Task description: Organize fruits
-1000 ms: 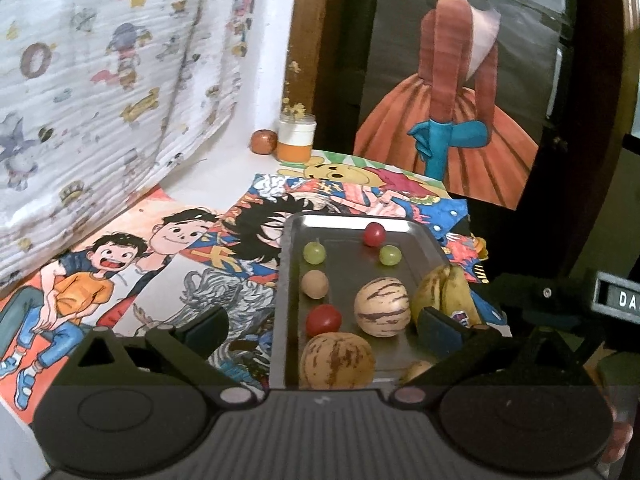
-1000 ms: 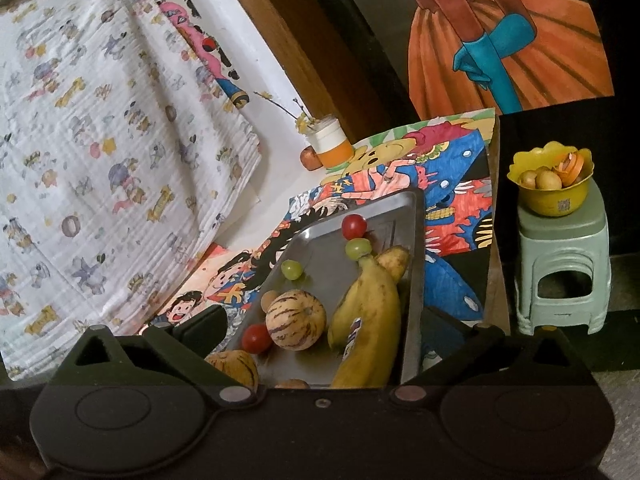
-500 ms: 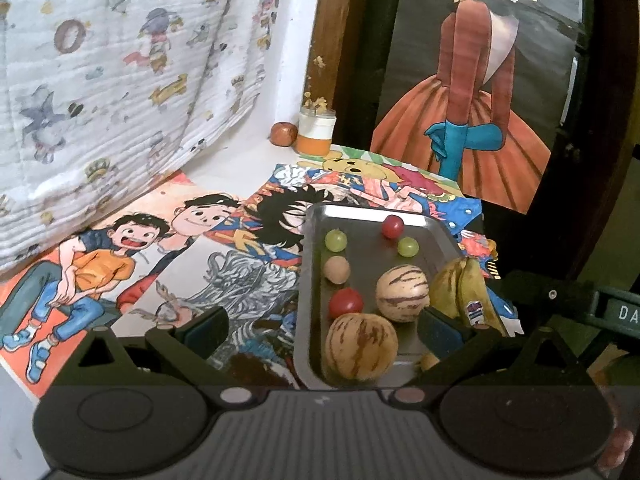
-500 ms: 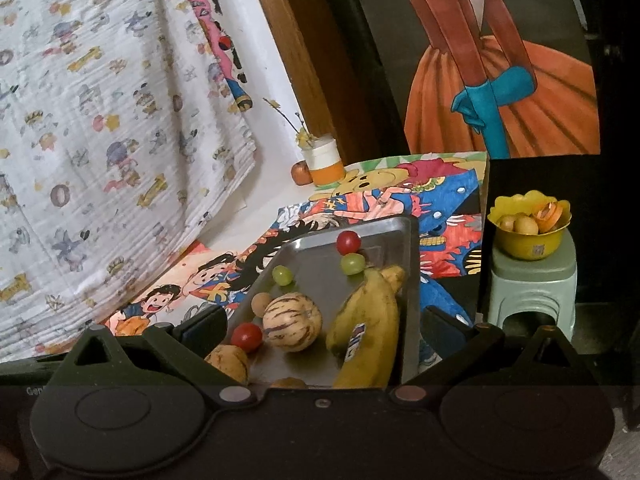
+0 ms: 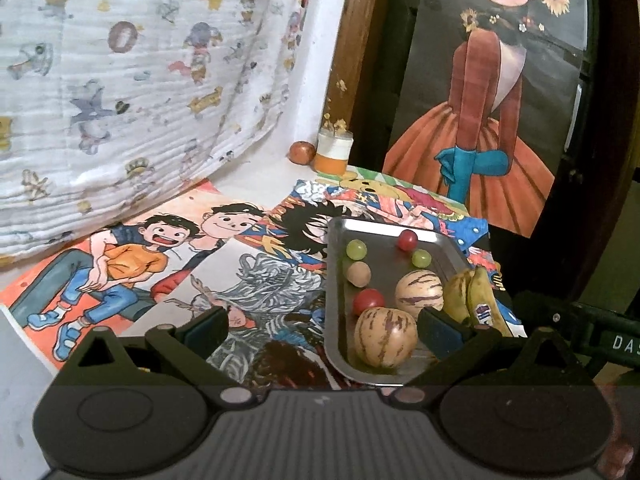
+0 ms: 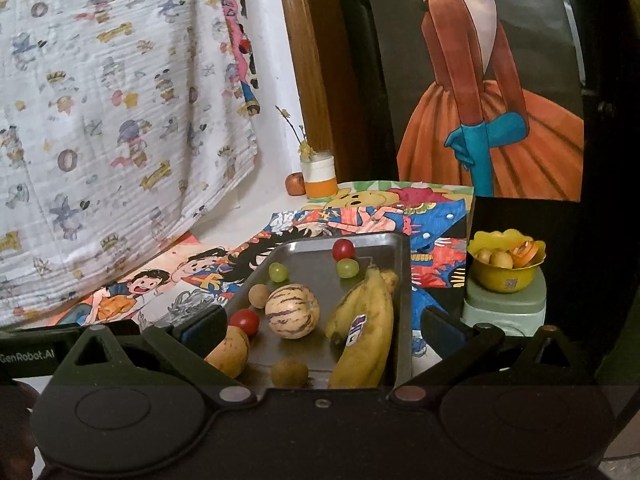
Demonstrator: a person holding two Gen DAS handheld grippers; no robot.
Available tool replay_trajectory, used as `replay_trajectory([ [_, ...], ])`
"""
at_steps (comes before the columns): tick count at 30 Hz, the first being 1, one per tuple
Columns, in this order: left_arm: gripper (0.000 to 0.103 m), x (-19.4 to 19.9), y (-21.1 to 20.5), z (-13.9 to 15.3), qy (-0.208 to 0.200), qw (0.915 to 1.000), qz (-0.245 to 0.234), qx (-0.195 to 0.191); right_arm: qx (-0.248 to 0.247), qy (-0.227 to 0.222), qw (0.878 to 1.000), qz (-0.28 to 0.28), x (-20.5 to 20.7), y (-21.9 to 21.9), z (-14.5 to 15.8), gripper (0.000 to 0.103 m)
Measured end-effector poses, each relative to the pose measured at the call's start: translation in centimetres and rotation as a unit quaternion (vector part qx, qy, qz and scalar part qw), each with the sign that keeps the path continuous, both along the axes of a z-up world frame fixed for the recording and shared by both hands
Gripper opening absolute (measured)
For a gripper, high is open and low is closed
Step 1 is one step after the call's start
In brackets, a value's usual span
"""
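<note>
A metal tray [image 5: 384,235] [image 6: 304,249] lies on cartoon posters and holds fruit. On it are two striped melons [image 5: 385,337] [image 6: 292,311], a banana bunch [image 6: 366,332] [image 5: 468,296], two red tomatoes [image 5: 368,299] [image 6: 244,321], green grapes [image 5: 356,249] [image 6: 278,272] and small brown fruits [image 6: 289,373]. My left gripper [image 5: 322,326] hangs open above the tray's near left corner, holding nothing. My right gripper [image 6: 320,330] is open too, just before the tray's near end, empty.
A yellow bowl [image 6: 505,264] of fruit sits on a pale green stool [image 6: 504,308] right of the table. A white-and-orange jar [image 6: 319,179] and a small red fruit [image 6: 295,184] stand at the back by a patterned cloth [image 6: 112,112]. The table's right edge drops off beside the tray.
Both grippers have drawn back and risen, so the tray looks smaller and farther. The left view has shifted left, showing more of the posters. Both stay open.
</note>
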State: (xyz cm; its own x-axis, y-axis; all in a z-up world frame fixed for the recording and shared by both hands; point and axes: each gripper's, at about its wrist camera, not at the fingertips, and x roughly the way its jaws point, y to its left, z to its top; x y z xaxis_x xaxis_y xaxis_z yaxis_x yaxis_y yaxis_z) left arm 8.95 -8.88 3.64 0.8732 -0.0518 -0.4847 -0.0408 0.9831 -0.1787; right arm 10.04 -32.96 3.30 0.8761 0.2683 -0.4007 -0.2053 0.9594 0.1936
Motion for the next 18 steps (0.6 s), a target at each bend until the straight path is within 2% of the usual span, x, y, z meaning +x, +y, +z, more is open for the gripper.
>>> replay_trajectory([
  [11,0.103,-2.4,1.3,-0.5,-0.023,0.9997,0.0,0.004,-0.008,-0.007,1.0,-0.003,-2.0,1.0,-0.1,0.102],
  [18,0.103,-4.0,1.8,-0.8,-0.034,0.9993,-0.005,0.012,-0.023,-0.028,0.999,-0.001,-3.9,1.9,-0.3,0.102],
])
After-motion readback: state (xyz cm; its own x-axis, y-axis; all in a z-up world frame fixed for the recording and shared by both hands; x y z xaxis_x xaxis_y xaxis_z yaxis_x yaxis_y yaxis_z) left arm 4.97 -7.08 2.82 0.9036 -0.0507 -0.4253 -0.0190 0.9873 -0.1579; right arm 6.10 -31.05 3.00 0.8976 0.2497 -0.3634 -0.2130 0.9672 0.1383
